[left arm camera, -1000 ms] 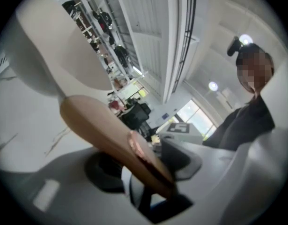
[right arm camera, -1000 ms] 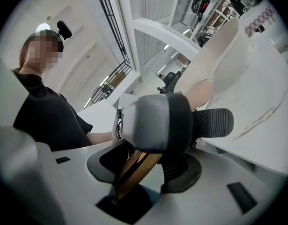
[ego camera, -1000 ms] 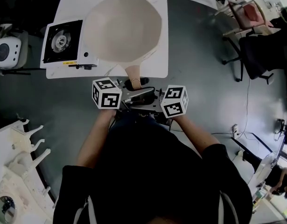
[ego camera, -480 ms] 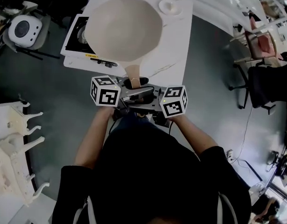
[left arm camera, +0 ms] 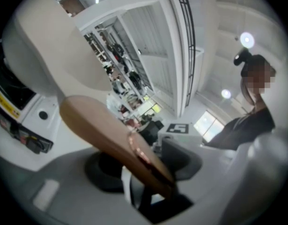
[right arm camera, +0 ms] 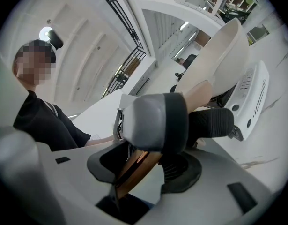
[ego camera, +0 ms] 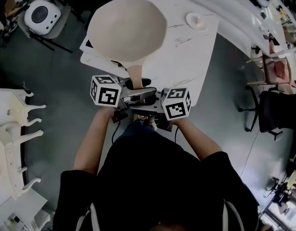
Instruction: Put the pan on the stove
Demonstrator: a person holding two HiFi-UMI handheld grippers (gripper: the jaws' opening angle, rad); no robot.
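Pan hangs over stove; left hand-held gripper and right hand-held gripper both clamped on handle (likely two grips to steady wide, heavy bowl).

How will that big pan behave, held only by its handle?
Likely front-heavy: the wide pan juts far past its handle, so it may droop. The left gripper and right gripper both clamp the handle, probably limiting twist.
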